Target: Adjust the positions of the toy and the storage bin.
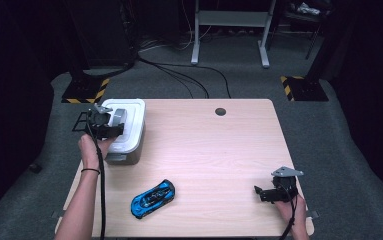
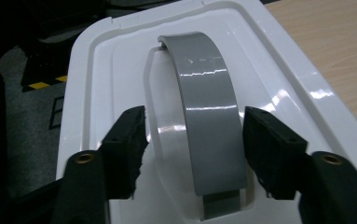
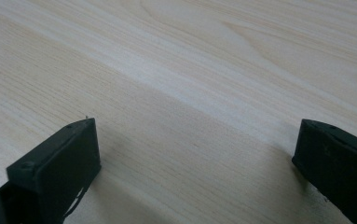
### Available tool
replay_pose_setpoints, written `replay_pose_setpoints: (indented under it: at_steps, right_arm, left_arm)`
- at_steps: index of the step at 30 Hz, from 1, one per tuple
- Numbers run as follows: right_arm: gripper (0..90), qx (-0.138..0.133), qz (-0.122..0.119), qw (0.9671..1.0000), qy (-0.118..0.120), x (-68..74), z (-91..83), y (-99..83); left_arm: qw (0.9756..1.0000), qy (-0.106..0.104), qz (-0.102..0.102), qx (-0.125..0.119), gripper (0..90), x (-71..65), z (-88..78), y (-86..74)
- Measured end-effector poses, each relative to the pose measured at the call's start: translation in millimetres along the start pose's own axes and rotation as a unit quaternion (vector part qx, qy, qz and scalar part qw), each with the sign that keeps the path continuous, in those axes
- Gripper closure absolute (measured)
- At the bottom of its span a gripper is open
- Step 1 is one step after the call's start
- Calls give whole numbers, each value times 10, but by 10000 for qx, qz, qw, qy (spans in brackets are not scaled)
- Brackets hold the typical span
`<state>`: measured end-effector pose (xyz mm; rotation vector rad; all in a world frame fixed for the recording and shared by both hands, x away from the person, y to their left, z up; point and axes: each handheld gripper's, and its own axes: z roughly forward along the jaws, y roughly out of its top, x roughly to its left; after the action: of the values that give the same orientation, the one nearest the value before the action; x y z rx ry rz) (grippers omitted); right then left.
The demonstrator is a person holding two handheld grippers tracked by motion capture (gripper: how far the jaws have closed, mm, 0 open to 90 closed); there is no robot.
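Observation:
A white lidded box (image 1: 135, 131) stands at the table's left edge, with a grey arched handle (image 1: 119, 116) on its lid (image 2: 278, 60). My left gripper (image 1: 114, 125) is over the lid and its jaws straddle the handle (image 2: 209, 93). The right pad (image 2: 264, 144) sits close against the handle's edge, while a gap shows between the left pad (image 2: 129, 140) and the handle. A blue toy car (image 1: 153, 198) lies on the table (image 1: 219, 145) near the front, apart from both grippers. My right gripper (image 1: 258, 194) rests open low over the bare wood (image 3: 195, 93) at the front right, nothing between its jaws.
A small dark round hole (image 1: 220, 111) sits near the table's far edge. Beyond the table are grey floor, cables, a metal stand's legs (image 1: 229, 35) and yellow-black striped bases (image 1: 86, 92).

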<state>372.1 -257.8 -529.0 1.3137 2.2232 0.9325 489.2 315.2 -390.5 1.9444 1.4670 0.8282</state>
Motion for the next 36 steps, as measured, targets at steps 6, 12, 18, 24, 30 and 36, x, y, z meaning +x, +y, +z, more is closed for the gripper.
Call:
replay_pose_setpoints:
  at_steps: [6, 12, 18, 24, 30, 36]
  right_arm:
    - [0, 2, 1, 10000, -1, 0, -1, 0]
    - [0, 8, 1, 10000, 2, 0, -1, 0]
    - [0, 9, -1, 10000, 0, 0, -1, 0]
    - [0, 5, -3, 10000, 0, 1, -1, 0]
    - [0, 6, -4, 10000, 0, 0, -1, 0]
    - [0, 10, -2, 10000, -3, 1, -2, 0]
  left_arm:
    - [9998, 72, 46, -184, 644, -45, 13, -45]
    - [9996, -144, -71, -246, 660, -35, 9, -65]
    - [9993, -264, -15, -256, 670, -96, -1, -47]
    - [9980, -496, -239, -323, 672, -47, 3, -64]
    - [9963, -682, -375, -370, 673, -41, 8, -69]
    - [9941, -872, -488, -416, 674, -44, 29, -74]
